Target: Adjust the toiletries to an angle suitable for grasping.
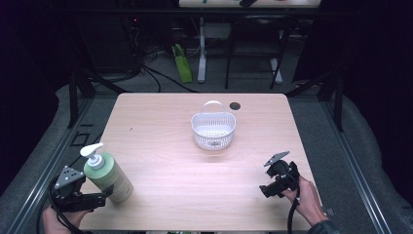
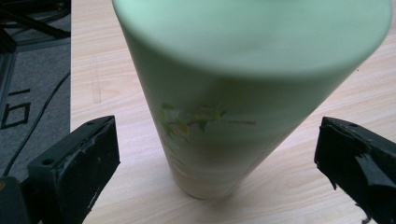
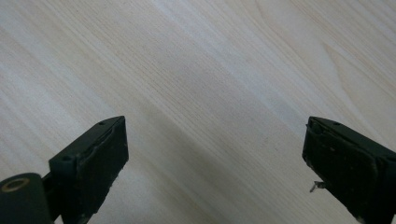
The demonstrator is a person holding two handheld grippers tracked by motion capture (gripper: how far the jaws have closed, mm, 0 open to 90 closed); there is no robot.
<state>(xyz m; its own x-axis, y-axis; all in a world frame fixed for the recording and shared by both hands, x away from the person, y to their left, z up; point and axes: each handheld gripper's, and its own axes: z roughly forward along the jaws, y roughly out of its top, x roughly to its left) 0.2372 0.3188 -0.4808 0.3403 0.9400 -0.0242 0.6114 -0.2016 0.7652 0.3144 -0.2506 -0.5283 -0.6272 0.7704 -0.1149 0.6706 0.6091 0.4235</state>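
The green pump bottle (image 1: 108,176) stands at the near left corner of the table (image 1: 160,190), leaning a little, with its white pump head (image 1: 92,151) up; the left gripper (image 1: 100,199) is just beside its lower body, coming from the near-left side. In the left gripper view the 2 jaws stand wide apart, 1 on each side of the bottle (image 2: 219,116), and neither touches it; so the bottle lies straight ahead between them, its long axis nearly vertical and across the closing line. I judge that the next move is only to close on the body; the grip looks low, so the bottle could tip. The right gripper (image 1: 267,190) is well apart at the near right, its jaws also spread over bare wood; the white basket (image 1: 213,129) sits at the table middle.
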